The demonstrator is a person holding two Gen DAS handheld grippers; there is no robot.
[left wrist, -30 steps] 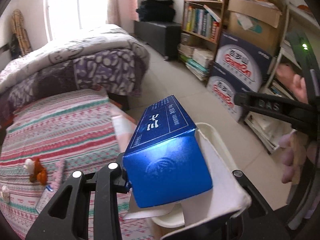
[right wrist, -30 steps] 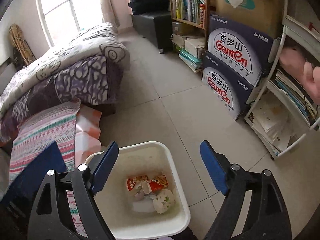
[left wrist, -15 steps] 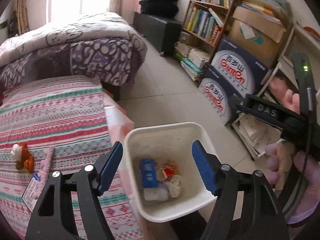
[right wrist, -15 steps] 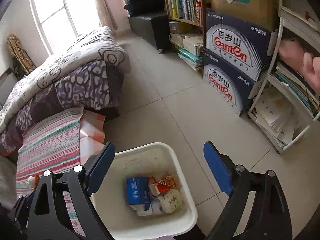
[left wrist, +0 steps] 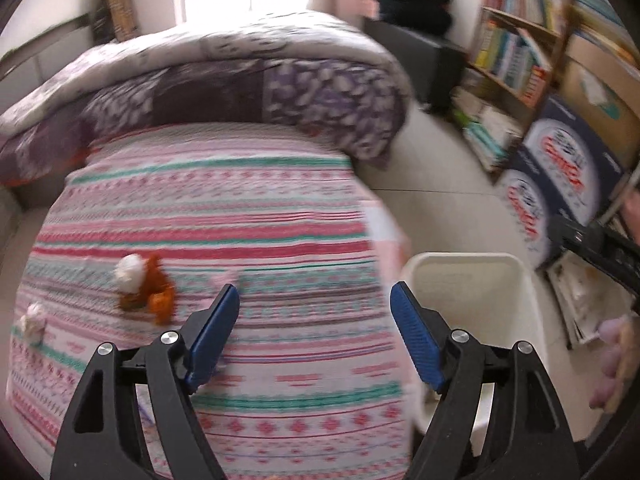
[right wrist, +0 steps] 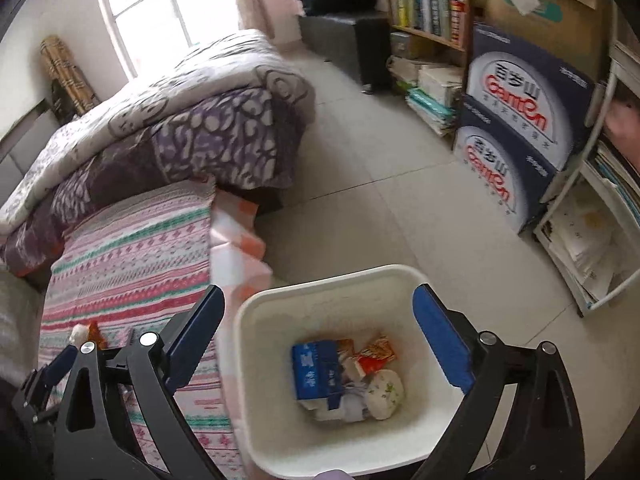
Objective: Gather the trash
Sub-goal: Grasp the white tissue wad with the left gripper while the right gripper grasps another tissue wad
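A white plastic bin (right wrist: 260, 360) stands on the floor beside the bed; in the left wrist view its rim (left wrist: 464, 258) shows at the right. Inside lie a blue carton (right wrist: 314, 372), a red wrapper (right wrist: 376, 354) and a crumpled white wad (right wrist: 384, 394). My right gripper (right wrist: 318, 344) is open and empty above the bin. My left gripper (left wrist: 314, 332) is open and empty over the striped bedspread (left wrist: 208, 200). An orange and white scrap (left wrist: 142, 288) and a small white scrap (left wrist: 32, 320) lie on the bedspread to its left.
A folded purple and white quilt (left wrist: 240, 76) lies across the far end of the bed. Blue printed cartons (right wrist: 516, 120) and bookshelves (right wrist: 428, 4) line the right wall. A wire rack with papers (right wrist: 588, 240) stands next to the bin. Tiled floor (right wrist: 384, 184) lies between.
My left gripper let the blue carton drop into the bin, then swung left over the bedspread. The right gripper stayed open above the bin.
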